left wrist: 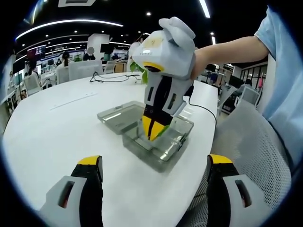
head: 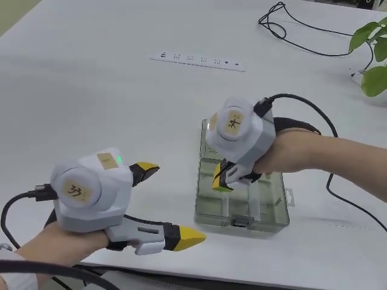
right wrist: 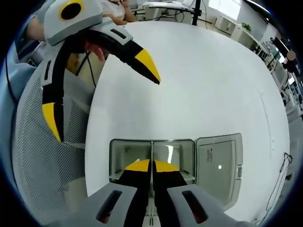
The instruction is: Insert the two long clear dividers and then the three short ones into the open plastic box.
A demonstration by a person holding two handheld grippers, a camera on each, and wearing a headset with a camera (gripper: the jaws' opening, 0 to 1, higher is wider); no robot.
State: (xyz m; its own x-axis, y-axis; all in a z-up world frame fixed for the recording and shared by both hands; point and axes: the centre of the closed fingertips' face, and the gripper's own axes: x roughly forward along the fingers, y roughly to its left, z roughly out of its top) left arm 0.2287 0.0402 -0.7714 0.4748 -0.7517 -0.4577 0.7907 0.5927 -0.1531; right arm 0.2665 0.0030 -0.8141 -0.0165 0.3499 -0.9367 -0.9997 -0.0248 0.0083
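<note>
my left tongs are spread wide and hold nothing, hovering over the near edge of the white table, just short of the plastic box. my right tongs point down into the box with the jaws pressed together. the left gripper view shows my own jaws wide apart, the box ahead between them and the right tongs with their tips inside it. the right gripper view looks into the box: a clear divider runs along its middle, straight ahead of the closed tips. i cannot tell whether they pinch it. the lid lies open and flat beside the box, on the side away from the left tongs. in the head view, well beyond both tongs, the table carries a white power strip, a looped black cable and a green plant at its edge. the left gripper view shows an open office with ceiling light strips, desks and seated people in the distance.
</note>
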